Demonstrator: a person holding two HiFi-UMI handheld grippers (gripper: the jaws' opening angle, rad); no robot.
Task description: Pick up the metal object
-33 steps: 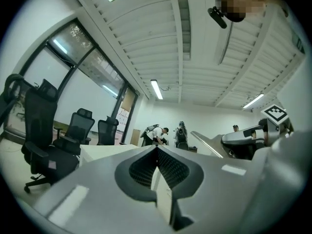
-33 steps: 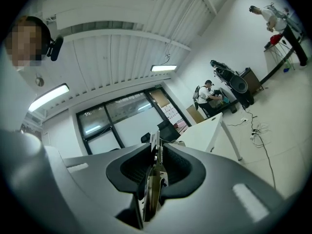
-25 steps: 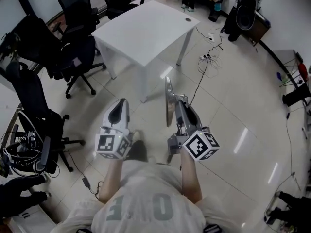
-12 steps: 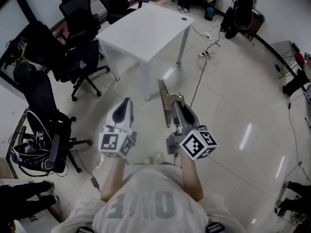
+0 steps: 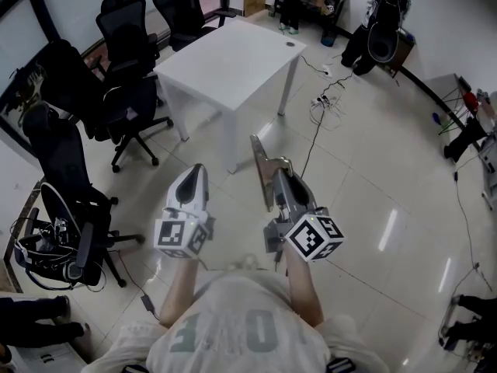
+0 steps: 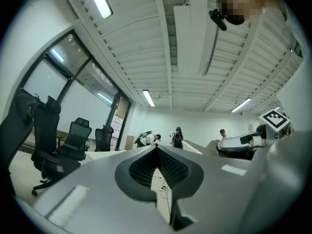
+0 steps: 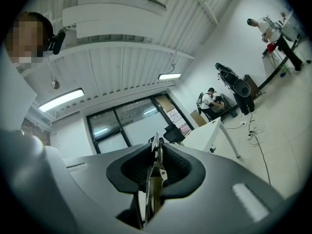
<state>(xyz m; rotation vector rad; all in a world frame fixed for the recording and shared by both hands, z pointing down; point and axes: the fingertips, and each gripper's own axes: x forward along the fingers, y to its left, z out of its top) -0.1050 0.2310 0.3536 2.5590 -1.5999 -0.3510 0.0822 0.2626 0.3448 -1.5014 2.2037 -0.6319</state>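
The right gripper's (image 7: 156, 155) jaws are closing on the metal object (image 5: 260, 173), which stands edge-on between the pads. The left gripper (image 6: 157, 149) has its jaws together on nothing. The pads catch only a thin edge, so the piece could pivot or slide out toward the tiled floor (image 5: 365, 177) if the hand swings. It hangs in the air ahead of the person, short of the white table (image 5: 225, 53). It looks like a thin, flat, pale-grey strip, rigid, with a small notched fitting near the pads.
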